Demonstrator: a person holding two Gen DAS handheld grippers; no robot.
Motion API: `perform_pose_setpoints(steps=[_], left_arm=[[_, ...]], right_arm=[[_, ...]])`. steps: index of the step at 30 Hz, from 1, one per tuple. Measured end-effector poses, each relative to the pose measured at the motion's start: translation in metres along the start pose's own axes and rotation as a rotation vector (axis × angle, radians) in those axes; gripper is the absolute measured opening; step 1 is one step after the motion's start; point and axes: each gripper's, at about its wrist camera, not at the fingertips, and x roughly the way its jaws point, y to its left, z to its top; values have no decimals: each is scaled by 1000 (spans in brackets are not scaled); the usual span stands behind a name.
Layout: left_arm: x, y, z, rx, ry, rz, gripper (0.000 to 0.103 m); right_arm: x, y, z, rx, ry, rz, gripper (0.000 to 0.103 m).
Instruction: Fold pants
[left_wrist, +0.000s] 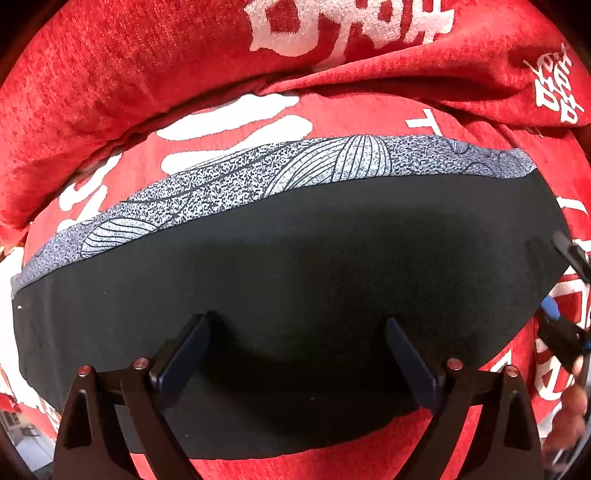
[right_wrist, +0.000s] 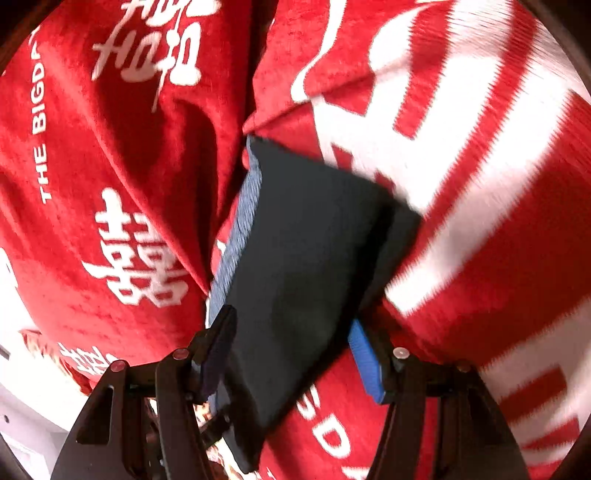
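Black pants (left_wrist: 295, 280), folded into a flat wide slab, lie on a red blanket (left_wrist: 110, 74) w/ white Chinese characters and Latin lettering. Far long edge of the pants shows a grey-white speckled band w/ leaf/petal line print (left_wrist: 258, 177), running left-low to right-high in the left wrist view. Behind it the blanket bunches into a thick rumpled roll across the top of that view.

Left gripper (left_wrist: 297, 332): jaws wide apart, hovering over the near part of the black fabric, nothing between the pads; dark shadow of the tool falls on the cloth between them. Whether the tips touch the fabric, can't tell. At the right edge of the left view, part of the right gripper (left_wrist: 561, 332) is visible by the pants' right end, w/ a bit of blue pad; a blurred bit of the person's hand sits below it.

Right wrist view: right gripper (right_wrist: 291, 339) jaws also spread, straddling the narrow end of the folded pants (right_wrist: 306, 258). Blue pad (right_wrist: 365, 362) on the right finger sits just beside the fabric's right edge; dark left finger (right_wrist: 218, 350) is by the patterned band's (right_wrist: 236, 251) edge. Jaws not pinched shut on the cloth. View is motion-blurred, esp. right side, so exact contact unclear. Pants appear stacked in at least two layers at the far right corner. Blanket (right_wrist: 110, 147) text reads "THE BIGDA…" at left.
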Motion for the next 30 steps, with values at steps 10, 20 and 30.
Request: perform_pose_setpoints(steps=[10,20,30], left_arm=[[-40,-40,11,101,-126,-18,96],[-4,-36,16,93,-56,-41,100],[-59,63,-10,-5,-167,-73,100]], right_arm=[[-11,50,9,-119,33,14,13],[-13,119,-20,-387,48,-42,13],[-9,214,-103,-846,21,-241,13]])
